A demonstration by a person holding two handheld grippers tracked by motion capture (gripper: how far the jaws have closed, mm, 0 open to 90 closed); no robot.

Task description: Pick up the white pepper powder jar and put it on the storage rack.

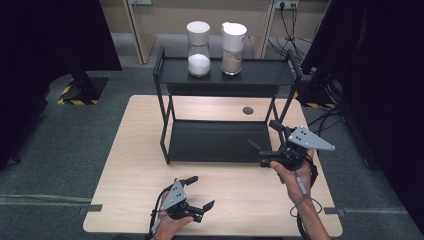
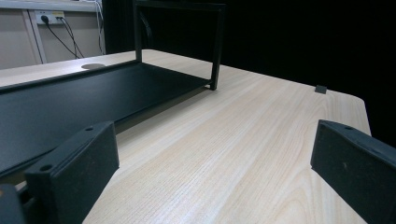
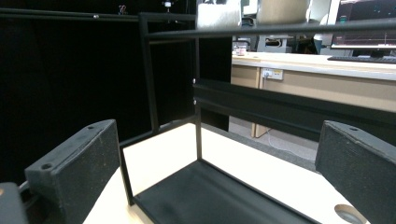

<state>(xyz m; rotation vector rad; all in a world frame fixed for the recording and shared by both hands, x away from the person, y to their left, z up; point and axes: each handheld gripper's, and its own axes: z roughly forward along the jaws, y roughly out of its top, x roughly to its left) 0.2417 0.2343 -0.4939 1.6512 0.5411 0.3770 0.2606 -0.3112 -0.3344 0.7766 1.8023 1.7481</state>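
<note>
A black two-shelf rack [image 1: 220,142] stands on the light wooden table [image 1: 135,150]. On its top shelf are two white-lidded jars: one with white grains [image 1: 198,49], one with brown grains [image 1: 233,48]. My left gripper [image 1: 201,192] rests near the table's front edge, open, with nothing between its jaws; in the left gripper view it [image 2: 210,158] looks over bare tabletop towards the rack's lower shelf [image 2: 70,102]. My right gripper [image 1: 264,135] hovers open at the rack's front right corner; in the right gripper view it [image 3: 215,163] faces the rack's frame [image 3: 198,121] from that end.
A round cable hole [image 1: 248,110] sits in the table behind the rack. Dark curtains hang on both sides, and a black stand with yellow-striped feet [image 1: 80,92] is on the floor at left. Cables [image 1: 325,117] lie on the floor at right.
</note>
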